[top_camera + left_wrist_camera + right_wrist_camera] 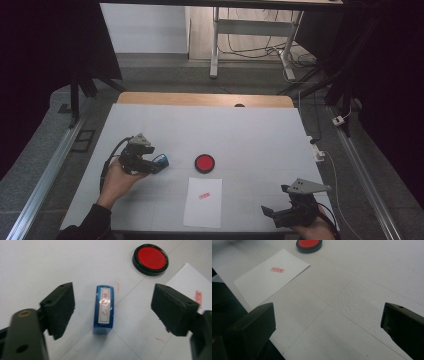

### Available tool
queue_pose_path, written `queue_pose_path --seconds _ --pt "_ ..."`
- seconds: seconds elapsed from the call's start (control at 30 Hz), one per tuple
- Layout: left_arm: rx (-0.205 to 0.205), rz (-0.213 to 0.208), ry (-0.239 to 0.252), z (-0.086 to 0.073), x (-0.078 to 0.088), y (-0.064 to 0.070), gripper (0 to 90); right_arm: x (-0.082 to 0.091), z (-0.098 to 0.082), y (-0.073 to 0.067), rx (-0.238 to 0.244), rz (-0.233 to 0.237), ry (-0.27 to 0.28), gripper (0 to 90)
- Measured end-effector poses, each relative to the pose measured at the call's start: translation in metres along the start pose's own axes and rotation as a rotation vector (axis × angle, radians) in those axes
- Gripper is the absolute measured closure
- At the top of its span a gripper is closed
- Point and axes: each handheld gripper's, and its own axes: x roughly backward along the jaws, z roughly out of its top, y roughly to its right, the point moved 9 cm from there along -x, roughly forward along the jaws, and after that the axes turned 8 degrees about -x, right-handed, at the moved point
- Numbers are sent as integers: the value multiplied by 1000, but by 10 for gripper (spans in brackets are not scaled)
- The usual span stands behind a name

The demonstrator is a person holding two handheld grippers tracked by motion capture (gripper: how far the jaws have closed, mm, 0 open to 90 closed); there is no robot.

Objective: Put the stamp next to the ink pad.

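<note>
Lying flat on the white table (260, 135), the blue stamp (103, 310) sits between the two black jaws of the left gripper (112, 312), and neither jaw touches it. Those jaws stand wide apart, so the stamp is let go. The stamp is to the left of the round red ink pad (204, 163) and apart from it. The sheet of paper (203, 202) lies near the front edge of the table, and it already has a small red mark (203, 195) on it. It looks like the stamping is done and the step now is putting the stamp down. The right gripper (280, 214) waits at the front right corner with its jaws wide open and nothing between them. For the next move, the left gripper probably needs to lift straight back from the stamp without bumping it, so it stays where it lies.
</note>
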Motion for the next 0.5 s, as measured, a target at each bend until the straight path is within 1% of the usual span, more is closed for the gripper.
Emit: queue_pose_path --seconds 0.07,0.13,0.17,0.2,0.27,0.33,0.4,0.5 --pt "5 -12 10 2 3 4 159 0 0 0 1 0 0 2" --pt "8 -16 21 5 6 8 127 0 0 0 2 -2 -3 2" --pt "7 -22 26 6 8 10 117 0 0 0 1 -2 -4 2" --pt "1 -19 26 7 9 13 110 0 0 0 0 -1 -4 2" --pt "-9 -26 21 7 12 19 73 0 0 0 -1 0 -4 2" --pt "-15 -30 26 7 16 23 65 0 0 0 -3 4 0 2" --pt "-12 -37 32 7 19 26 56 0 0 0 -2 2 -3 2" --pt "2 -48 51 5 26 31 46 0 0 0 -1 3 -4 2"
